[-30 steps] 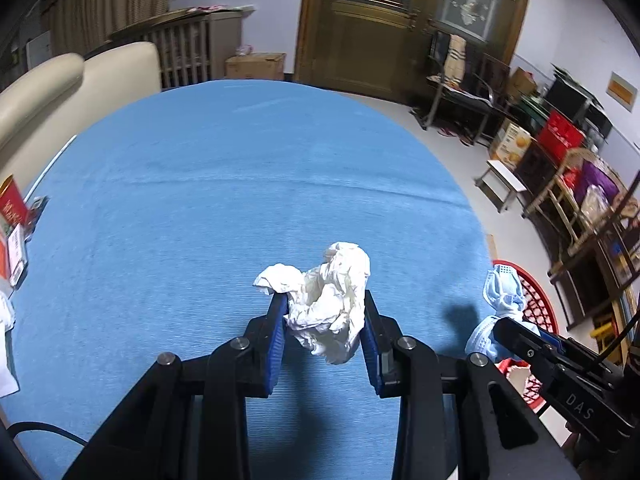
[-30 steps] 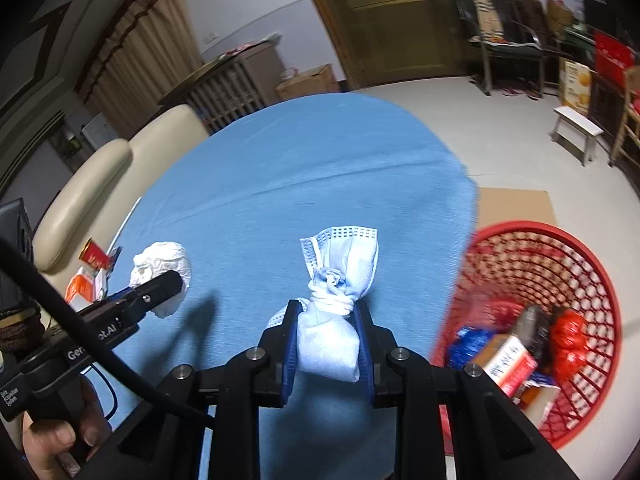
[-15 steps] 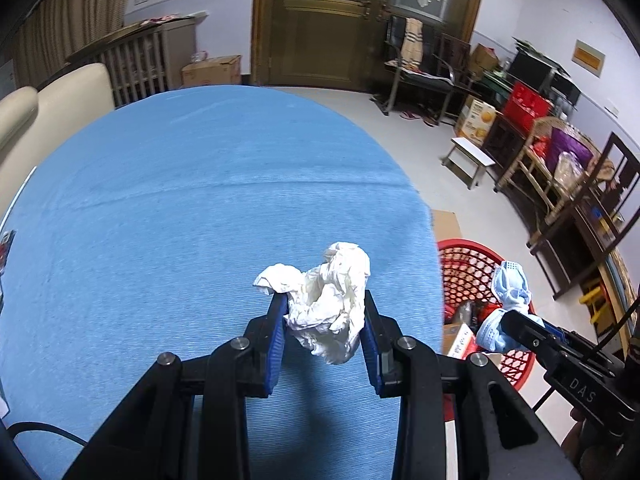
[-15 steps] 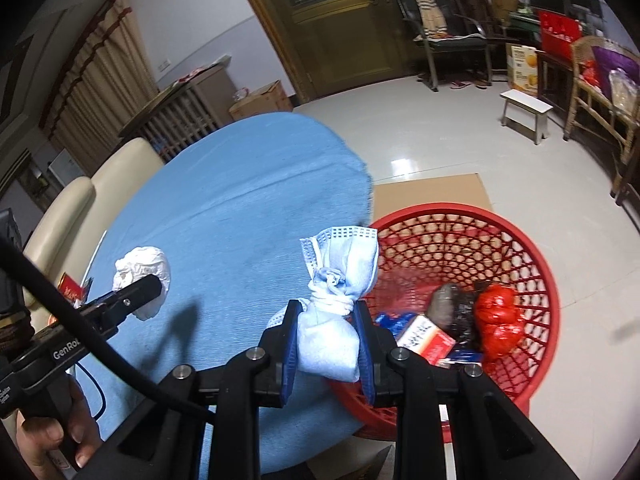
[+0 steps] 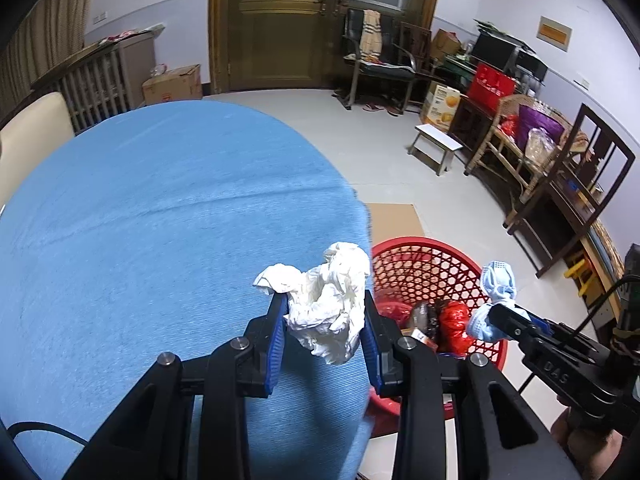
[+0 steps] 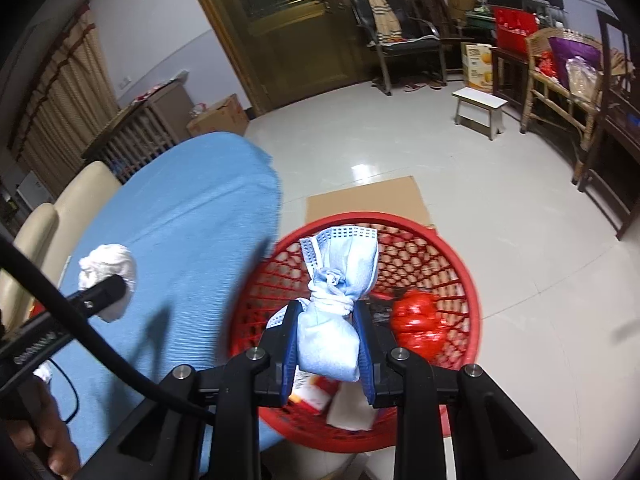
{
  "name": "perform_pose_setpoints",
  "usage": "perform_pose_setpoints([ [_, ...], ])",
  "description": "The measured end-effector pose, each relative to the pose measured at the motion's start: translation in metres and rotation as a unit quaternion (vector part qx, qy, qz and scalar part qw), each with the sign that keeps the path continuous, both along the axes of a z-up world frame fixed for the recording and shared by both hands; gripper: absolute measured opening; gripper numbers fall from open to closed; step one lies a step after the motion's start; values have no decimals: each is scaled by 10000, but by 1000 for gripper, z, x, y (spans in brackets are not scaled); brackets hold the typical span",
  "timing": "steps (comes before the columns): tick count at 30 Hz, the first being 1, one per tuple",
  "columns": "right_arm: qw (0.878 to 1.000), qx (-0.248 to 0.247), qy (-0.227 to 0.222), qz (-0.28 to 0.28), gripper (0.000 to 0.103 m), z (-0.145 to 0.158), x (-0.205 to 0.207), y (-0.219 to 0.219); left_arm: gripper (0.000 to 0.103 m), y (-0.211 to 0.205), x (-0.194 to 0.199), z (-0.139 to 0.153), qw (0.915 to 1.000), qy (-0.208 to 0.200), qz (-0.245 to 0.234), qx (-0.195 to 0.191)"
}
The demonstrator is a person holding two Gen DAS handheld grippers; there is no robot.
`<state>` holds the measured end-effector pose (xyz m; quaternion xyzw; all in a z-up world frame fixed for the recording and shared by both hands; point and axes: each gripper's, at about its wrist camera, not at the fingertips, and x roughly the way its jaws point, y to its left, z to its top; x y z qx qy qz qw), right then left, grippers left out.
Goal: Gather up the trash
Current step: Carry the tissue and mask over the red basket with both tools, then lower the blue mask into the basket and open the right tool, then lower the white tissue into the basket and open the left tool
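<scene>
My left gripper (image 5: pixel 325 334) is shut on a crumpled white tissue (image 5: pixel 326 306) and holds it above the right edge of the blue table (image 5: pixel 160 240). My right gripper (image 6: pixel 327 344) is shut on a knotted blue face mask (image 6: pixel 340 296) and holds it over the red mesh basket (image 6: pixel 460 280) on the floor. The basket (image 5: pixel 424 256) holds a red bag (image 6: pixel 416 320) and other trash. The mask (image 5: pixel 496 292) also shows in the left wrist view, and the tissue (image 6: pixel 108 276) shows in the right wrist view.
A flat piece of cardboard (image 6: pixel 364 200) lies on the floor behind the basket. A small stool (image 6: pixel 478 110), chairs and shelves stand along the far right. A cream chair (image 6: pixel 52 216) stands at the table's left side.
Both grippers have moved right, toward the basket. The mask has gone from above the table to above the basket. The tissue is now at the table's right edge.
</scene>
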<state>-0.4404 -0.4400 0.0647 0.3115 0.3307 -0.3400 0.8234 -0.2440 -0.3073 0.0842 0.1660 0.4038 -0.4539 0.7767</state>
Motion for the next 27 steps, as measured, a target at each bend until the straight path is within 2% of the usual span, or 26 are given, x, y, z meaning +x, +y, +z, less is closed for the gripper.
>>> perform_pose_setpoints([
  [15, 9993, 131, 282, -190, 30, -25, -5, -28, 36, -27, -19, -7, 9996, -5, -265, 128],
  [17, 9988, 226, 312, -293, 50, -30, -7, -32, 36, -31, -21, -8, 9995, -6, -294, 150],
  [18, 9988, 249, 276, -330, 73, -31, -9, -34, 36, -33, -22, -9, 9994, -10, -311, 162],
  [19, 9989, 246, 194, -361, 75, -30, -12, -35, 36, -35, -23, -9, 9993, -8, -328, 174],
  [27, 9981, 248, -99, -561, 75, -19, -30, -39, 36, -46, -29, -13, 9988, 20, -430, 220],
])
